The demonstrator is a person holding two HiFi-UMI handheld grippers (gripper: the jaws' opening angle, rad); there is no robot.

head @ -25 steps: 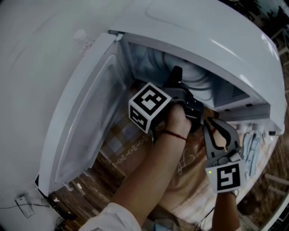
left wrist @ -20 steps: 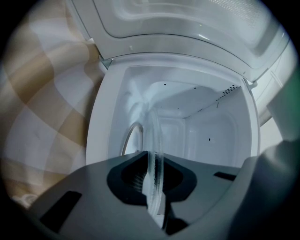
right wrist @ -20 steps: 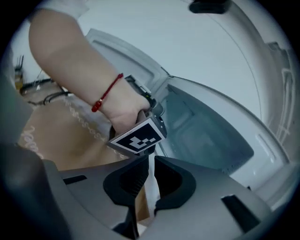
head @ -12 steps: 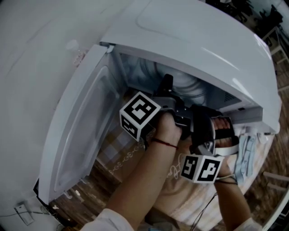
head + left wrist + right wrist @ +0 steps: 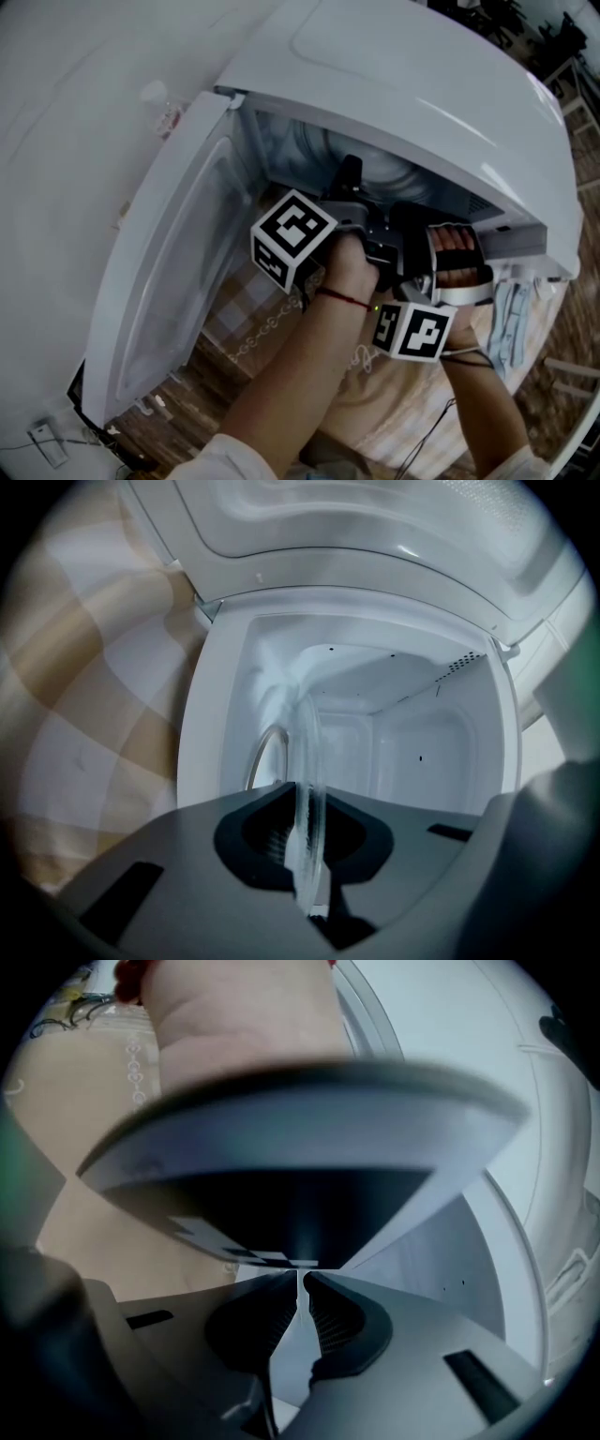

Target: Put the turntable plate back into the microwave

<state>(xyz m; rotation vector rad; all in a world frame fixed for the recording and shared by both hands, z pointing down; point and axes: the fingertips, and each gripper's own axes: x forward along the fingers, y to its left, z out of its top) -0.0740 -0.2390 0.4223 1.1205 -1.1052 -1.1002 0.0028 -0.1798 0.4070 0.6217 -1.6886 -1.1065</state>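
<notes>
The left gripper (image 5: pixel 307 799) is seen with its jaws pinched on the turntable plate (image 5: pixel 306 752). The clear glass disc is held edge-on and upright, and its rim is clamped in the notch where the two jaws meet. Beyond the jaw tips the plate rises into the mouth of the microwave (image 5: pixel 403 84), in front of the white cavity (image 5: pixel 412 742), which lies straight ahead of the jaws. Whether the plate's far edge touches the cavity floor cannot be made out, as the glass blurs into the white walls. To the left of the jaws a checked cloth (image 5: pixel 84 724) is seen. The open door (image 5: pixel 178 272) is swung out on the same side.

The right gripper (image 5: pixel 300 1288) is seen with its jaws pressed almost together. Only a thin slit of light is left between the ribbed pads, and nothing is held in it. Just ahead of and above these jaws, a grey block with a black-and-white marker (image 5: pixel 300 1176) fills the view, likely the left gripper's cube, and a wrist (image 5: pixel 234 1016) is seen beyond it. In the head view both grippers are held close side by side at the cavity opening, the left one reaching further in.
</notes>
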